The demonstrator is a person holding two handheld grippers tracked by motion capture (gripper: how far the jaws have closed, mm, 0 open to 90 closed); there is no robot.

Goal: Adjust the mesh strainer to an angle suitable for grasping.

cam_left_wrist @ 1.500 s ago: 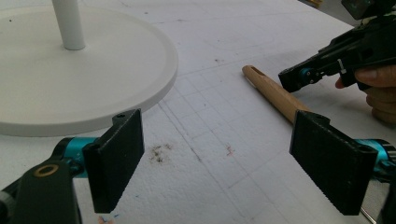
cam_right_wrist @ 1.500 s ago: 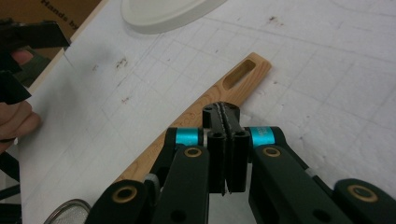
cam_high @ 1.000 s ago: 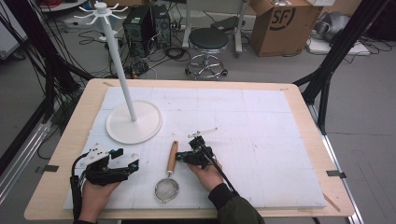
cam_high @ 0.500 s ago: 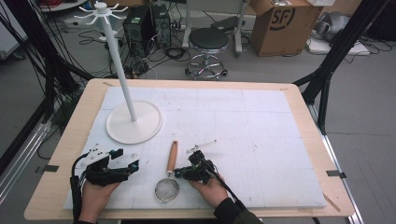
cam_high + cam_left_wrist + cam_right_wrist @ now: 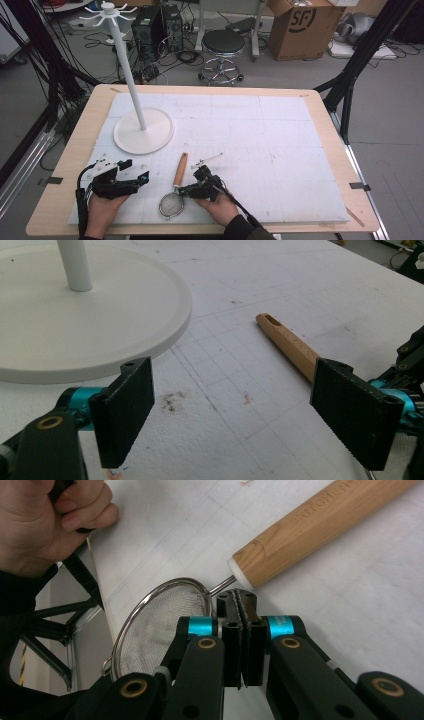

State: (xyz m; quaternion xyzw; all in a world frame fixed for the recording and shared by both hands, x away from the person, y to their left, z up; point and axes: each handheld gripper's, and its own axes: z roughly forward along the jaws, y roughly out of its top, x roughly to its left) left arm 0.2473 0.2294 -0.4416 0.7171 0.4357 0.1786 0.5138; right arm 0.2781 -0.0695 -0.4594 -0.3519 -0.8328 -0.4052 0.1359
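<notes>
A strainer with a wire mesh bowl (image 5: pixel 171 206) and a wooden handle (image 5: pixel 180 169) lies on the white foam mat (image 5: pixel 280 150) near the front edge. My right gripper (image 5: pixel 185 190) is shut with nothing between its jaws, and its tips sit right at the thin wire neck (image 5: pixel 222 584) between the mesh bowl (image 5: pixel 160 625) and the handle (image 5: pixel 320 530). My left gripper (image 5: pixel 136 170) rests open to the left of the strainer. Between its wide-apart pads (image 5: pixel 125 410) I see bare mat, with the handle's far end (image 5: pixel 287 342) beyond them.
A white stand with a round base (image 5: pixel 143 132) and a tall pole (image 5: pixel 125 65) rises at the back left of the mat. A thin pale stick (image 5: pixel 207 160) lies just behind my right gripper. A stool (image 5: pixel 222 45) and a cardboard box (image 5: pixel 305 25) stand beyond the table.
My right gripper has slid left and toward the front edge, turning its shut tips to the strainer's neck. The left gripper and the strainer have stayed put.
</notes>
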